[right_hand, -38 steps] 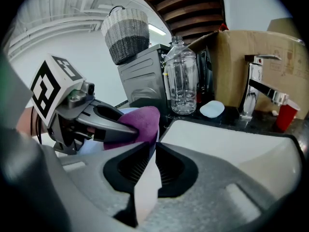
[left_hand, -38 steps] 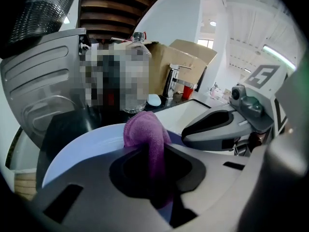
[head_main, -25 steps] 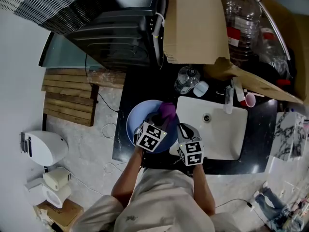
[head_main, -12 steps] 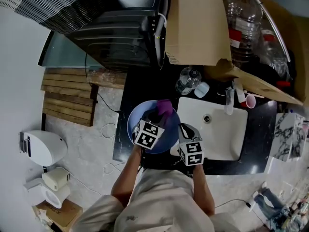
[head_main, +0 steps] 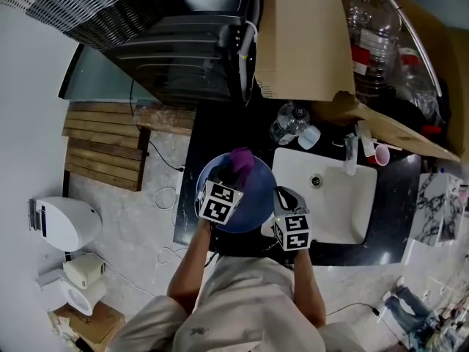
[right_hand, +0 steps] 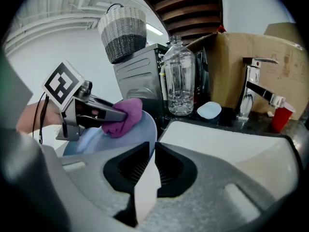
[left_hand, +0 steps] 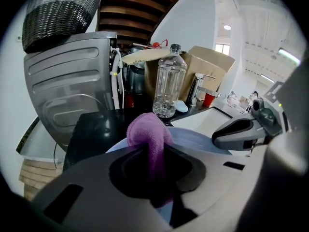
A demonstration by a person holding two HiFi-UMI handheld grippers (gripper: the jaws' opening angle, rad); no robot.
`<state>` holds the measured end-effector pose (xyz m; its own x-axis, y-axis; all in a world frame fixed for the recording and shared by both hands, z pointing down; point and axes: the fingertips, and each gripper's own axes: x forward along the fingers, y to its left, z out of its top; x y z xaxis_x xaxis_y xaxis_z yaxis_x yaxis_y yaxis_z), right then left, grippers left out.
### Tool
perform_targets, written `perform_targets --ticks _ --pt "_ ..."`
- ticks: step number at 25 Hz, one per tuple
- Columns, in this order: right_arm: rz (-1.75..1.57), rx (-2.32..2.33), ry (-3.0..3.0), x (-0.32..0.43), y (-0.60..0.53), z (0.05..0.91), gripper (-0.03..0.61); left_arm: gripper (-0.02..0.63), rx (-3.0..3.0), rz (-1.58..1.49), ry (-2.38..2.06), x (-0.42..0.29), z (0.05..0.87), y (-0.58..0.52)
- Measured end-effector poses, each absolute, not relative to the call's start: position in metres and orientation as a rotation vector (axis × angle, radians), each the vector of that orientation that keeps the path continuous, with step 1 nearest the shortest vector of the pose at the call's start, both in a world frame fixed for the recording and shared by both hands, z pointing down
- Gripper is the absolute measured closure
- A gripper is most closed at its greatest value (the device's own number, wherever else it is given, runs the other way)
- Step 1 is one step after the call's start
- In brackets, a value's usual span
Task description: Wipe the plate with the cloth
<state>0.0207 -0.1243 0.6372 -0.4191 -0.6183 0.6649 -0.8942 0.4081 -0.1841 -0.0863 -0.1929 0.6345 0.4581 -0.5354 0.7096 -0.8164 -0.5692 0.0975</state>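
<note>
The wiping step is judged to be in hand. The purple cloth [left_hand: 147, 134] is clamped between the jaws of the left tongs [head_main: 233, 170], which are closed on it, with a rounded wad left sticking out past the tips. In the head view that wad is seen pressed against the blue plate [head_main: 255, 201] near its 12 o'clock rim.

The plate is held tilted above the dark surface [head_main: 220, 134], just at 9 o'clock of the white sink [head_main: 333, 211]. Its rim at about 4 o'clock is gripped by the right tongs [right_hand: 150, 164]. The jaws are drawn in to a narrow gap, and the thin pale edge of the plate is seen standing between them.

A clear bottle [head_main: 287, 122] is seen at 1 o'clock of the plate, well apart from both tongs.

For the next move, the cloth would probably need to be swept back across the plate's face toward 6 o'clock, with pressure kept light. The plate is borne by one rim grip only and could be levered out of it by a hard push.
</note>
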Motion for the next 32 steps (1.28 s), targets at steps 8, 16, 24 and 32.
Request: perform_targets --ticks 8,16,24,32 --pt "0.722 1.296 -2.152 0.020 -0.125 0.638 0.541 0.555 2.238 0.939 -1.182 -0.110 0.632 -0.190" --pt "0.723 1.320 -2.130 0.021 -0.127 0.638 0.541 0.554 2.195 1.005 -1.203 -0.134 0.631 -0.182" --pt "0.722 1.348 -2.107 0.021 -0.128 0.638 0.545 0.554 2.173 1.027 -1.208 -0.151 0.628 -0.173" --pt "0.720 1.376 -2.089 0.022 -0.129 0.638 0.546 0.555 2.171 1.031 -1.199 -0.163 0.627 -0.157"
